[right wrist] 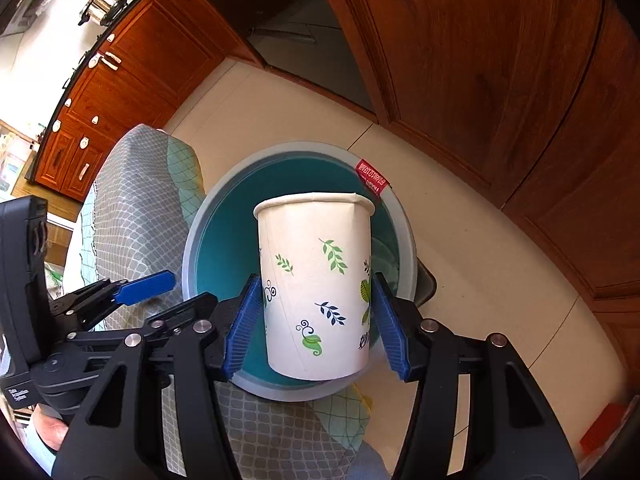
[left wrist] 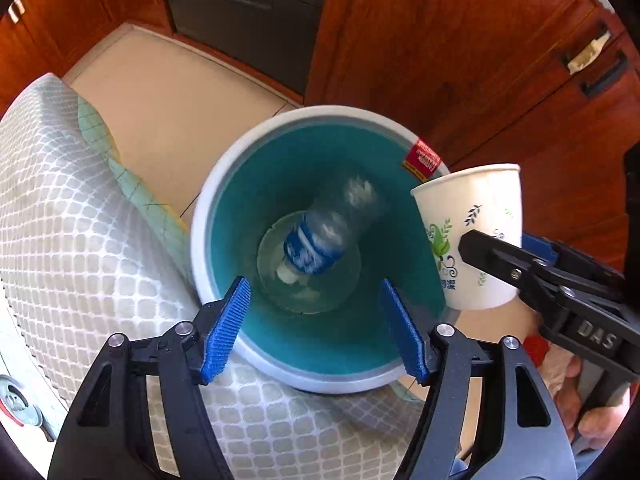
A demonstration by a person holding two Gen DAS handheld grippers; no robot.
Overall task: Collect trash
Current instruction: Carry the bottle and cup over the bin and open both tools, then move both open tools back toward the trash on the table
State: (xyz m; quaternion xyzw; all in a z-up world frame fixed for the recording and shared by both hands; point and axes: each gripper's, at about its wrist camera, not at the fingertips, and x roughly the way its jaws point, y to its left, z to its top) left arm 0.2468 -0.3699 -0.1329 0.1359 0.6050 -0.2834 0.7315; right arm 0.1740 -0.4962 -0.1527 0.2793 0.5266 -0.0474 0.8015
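Paper cup (right wrist: pixel 316 292) held over the bin (right wrist: pixel 200 248), my right gripper (right wrist: pixel 316 320) grasping it.
I'd centre, then release; left gripper (left wrist: pixel 316 328) spread empty, bottle (left wrist: pixel 320 236) seemingly inside.

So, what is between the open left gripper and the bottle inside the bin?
Nothing: in the left wrist view the left gripper hangs open over the bin, with only air down to the bottle.

I see the bottle (left wrist: pixel 328 236) in the bin (left wrist: pixel 224 184) only as a blur. In my right wrist view the paper cup (right wrist: pixel 316 292) hides it completely.
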